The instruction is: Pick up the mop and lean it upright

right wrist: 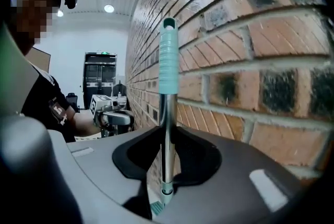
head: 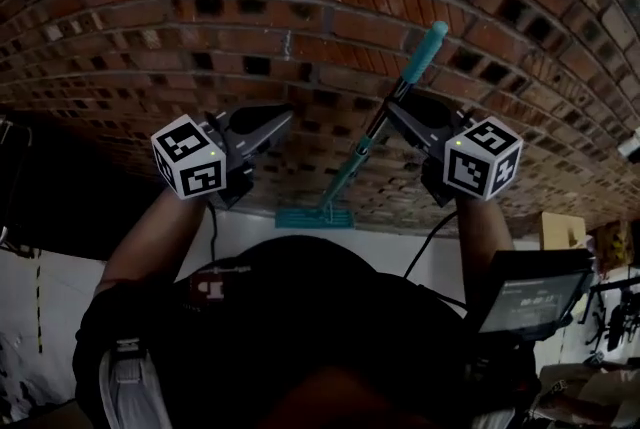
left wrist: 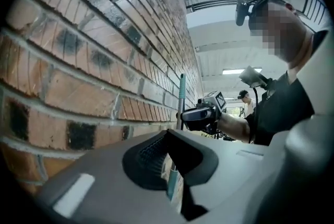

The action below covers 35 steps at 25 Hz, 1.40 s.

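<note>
The mop stands nearly upright against the brick wall point(head: 300, 7). Its teal head point(head: 314, 217) rests on the floor at the wall's foot, and its metal pole point(head: 352, 162) rises to a teal grip point(head: 428, 49). My right gripper point(head: 393, 109) is shut on the pole just below the grip. In the right gripper view the pole point(right wrist: 167, 134) runs straight up between the jaws, with the grip point(right wrist: 168, 61) above them. My left gripper point(head: 283, 117) hovers to the left of the pole, apart from it, its jaws a narrow slit with nothing in them.
The brick wall point(left wrist: 78, 61) runs close along both grippers. A small screen point(head: 530, 292) hangs at my right side. A second person point(left wrist: 244, 100) stands far off, and a dark cabinet point(right wrist: 100, 74) stands at the hall's far end. Pale floor point(head: 240, 232) lies below.
</note>
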Tool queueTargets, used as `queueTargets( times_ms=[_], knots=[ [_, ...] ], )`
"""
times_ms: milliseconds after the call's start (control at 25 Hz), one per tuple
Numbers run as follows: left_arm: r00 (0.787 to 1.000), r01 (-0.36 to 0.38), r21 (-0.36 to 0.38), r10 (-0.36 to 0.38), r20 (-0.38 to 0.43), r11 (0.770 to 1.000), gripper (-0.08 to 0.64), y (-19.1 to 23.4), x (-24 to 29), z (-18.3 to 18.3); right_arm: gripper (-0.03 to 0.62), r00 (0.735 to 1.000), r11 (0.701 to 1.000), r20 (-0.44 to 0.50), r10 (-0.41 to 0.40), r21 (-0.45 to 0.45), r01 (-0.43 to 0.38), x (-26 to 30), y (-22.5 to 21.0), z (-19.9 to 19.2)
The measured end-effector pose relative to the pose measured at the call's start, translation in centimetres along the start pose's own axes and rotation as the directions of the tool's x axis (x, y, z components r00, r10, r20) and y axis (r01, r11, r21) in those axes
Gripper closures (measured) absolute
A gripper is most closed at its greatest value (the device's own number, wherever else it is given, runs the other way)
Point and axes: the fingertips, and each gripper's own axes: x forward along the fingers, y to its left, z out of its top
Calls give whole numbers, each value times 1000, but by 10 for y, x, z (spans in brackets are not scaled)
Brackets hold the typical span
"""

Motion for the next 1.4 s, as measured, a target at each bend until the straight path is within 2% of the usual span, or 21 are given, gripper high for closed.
queueTargets(
  times_ms=[280,480,680,800,1040,1400],
  knots=[
    [999,24,25,-25,41,999,566,-15,0,56,488,998,1000,62,17,-8,-17,-27,5,77],
    [998,31,91,-37,56,995,566,-23,0,90,488,994,1000,109,-6,-2,6,-47,-2,122],
    [995,38,110,-47,83,993,566,-30,0,114,488,994,1000,110,-7,12,6,-54,-6,139],
    [994,37,85,-46,101,996,566,-28,1,120,488,990,1000,143,-9,5,8,-59,-4,154],
    [994,48,32,-51,96,998,566,-22,5,115,488,988,1000,155,-2,-11,4,-58,0,161],
    [993,92,61,-96,69,994,566,-32,8,115,488,988,1000,153,-1,-5,2,-56,-2,158]
  ],
)
